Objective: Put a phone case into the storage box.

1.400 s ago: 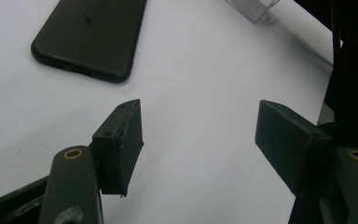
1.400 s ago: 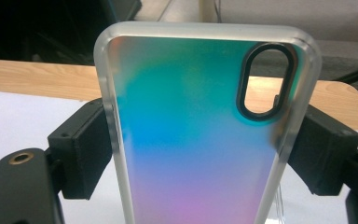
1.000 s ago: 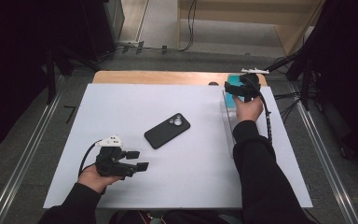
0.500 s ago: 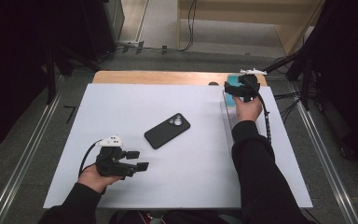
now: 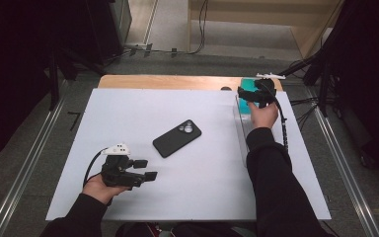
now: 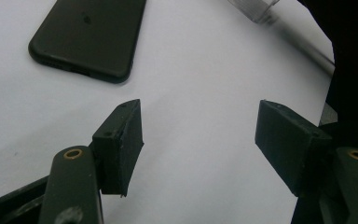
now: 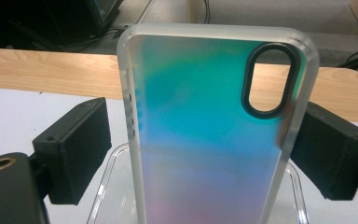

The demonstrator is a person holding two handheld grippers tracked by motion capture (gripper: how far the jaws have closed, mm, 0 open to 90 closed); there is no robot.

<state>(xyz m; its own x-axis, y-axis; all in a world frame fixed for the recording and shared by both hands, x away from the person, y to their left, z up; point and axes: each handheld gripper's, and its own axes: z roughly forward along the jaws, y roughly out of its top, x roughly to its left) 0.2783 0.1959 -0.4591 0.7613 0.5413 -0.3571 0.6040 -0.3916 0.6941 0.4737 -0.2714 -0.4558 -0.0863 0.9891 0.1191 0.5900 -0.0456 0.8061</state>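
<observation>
An iridescent teal phone case (image 7: 205,130) stands upright in a clear holder (image 7: 105,186) at the table's far right. My right gripper (image 7: 205,149) has the case between its jaws, which have just been opening. The left pad stands a little off the case's edge, so the gripper is open. From above, the case (image 5: 246,85) shows beside that gripper (image 5: 245,95). A black phone (image 5: 176,138) lies face down at the table's middle. My left gripper (image 5: 145,169) rests near the front left, open and empty, with the phone (image 6: 88,37) ahead of its jaws (image 6: 200,140).
The white table top (image 5: 128,113) ends in a wooden strip (image 5: 168,81) at the far edge. Cables (image 5: 306,106) run off the right side. The clear holder (image 5: 241,121) stretches along the right arm's sleeve.
</observation>
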